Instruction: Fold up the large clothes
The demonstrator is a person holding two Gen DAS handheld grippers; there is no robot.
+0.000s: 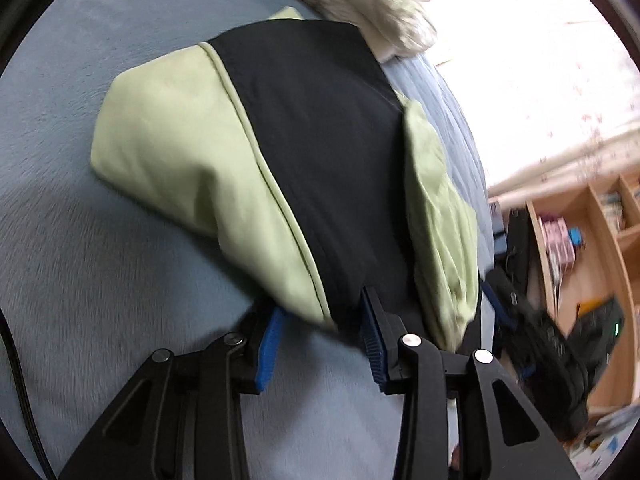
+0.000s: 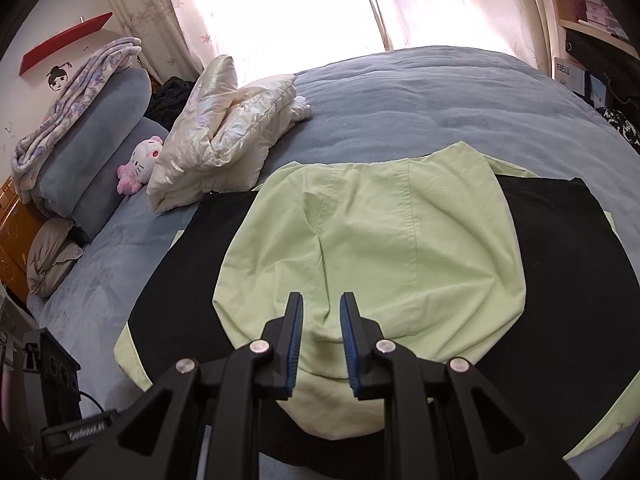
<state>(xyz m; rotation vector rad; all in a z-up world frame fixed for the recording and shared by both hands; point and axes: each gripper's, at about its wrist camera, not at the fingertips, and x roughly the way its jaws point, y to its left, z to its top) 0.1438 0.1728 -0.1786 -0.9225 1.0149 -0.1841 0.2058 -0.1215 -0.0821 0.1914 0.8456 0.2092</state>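
Fabric of the green-and-black garment [image 2: 360, 240] looks soft and limp; its near hem [image 1: 332, 312] is pinched by the left gripper [image 1: 320, 324], while the right gripper [image 2: 320, 340] hangs nearly closed, empty.

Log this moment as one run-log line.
stage: folding | garment: green-and-black jacket on blue bed | left claw: around jacket's edge | right claw: over hood, empty

The green-and-black garment [image 1: 304, 168] [image 2: 372, 240] on the bed [image 2: 420, 92] is viewed closely by both wrist cameras, downward from opposite edges.
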